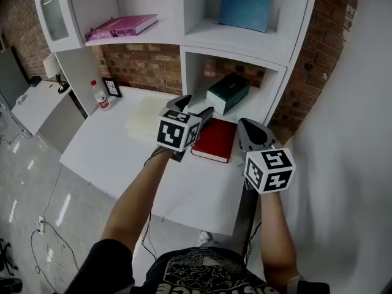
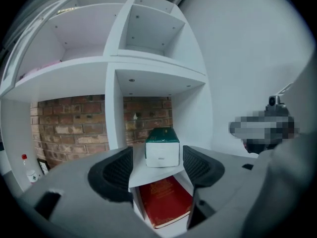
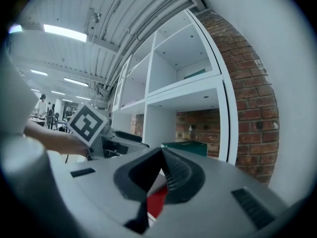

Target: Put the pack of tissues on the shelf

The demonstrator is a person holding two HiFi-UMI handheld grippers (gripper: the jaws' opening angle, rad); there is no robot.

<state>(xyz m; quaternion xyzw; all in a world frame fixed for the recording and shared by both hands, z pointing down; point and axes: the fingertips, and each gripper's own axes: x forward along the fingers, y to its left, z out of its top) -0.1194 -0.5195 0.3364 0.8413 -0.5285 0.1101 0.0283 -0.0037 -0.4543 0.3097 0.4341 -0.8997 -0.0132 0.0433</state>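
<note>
The pack of tissues (image 2: 162, 148) stands inside the lower compartment of the shelf (image 1: 233, 54), green face up and white end toward the operator, with brick wall behind it. Its weight rests fully on the compartment floor and no claw supports it, so the placement step is judged complete. The left gripper (image 2: 157, 170) points nearly level at that compartment with its 2 jaws apart. The pack appears in the gap between them but lies beyond the tips, clear of both pads, and nothing is clamped. This spread, hands-off posture is judged consistent with a pack set down and let go. The right gripper (image 3: 161, 155) has its 2 jaws together on nothing. It sits to the right of the left gripper, near the edge of the desk (image 1: 116, 146), and is judged idle because 1 claw suffices for a light pack. A red book (image 1: 214, 139) lies flat on the desk just in front of the compartment, below the line from the left gripper to the pack.
</note>
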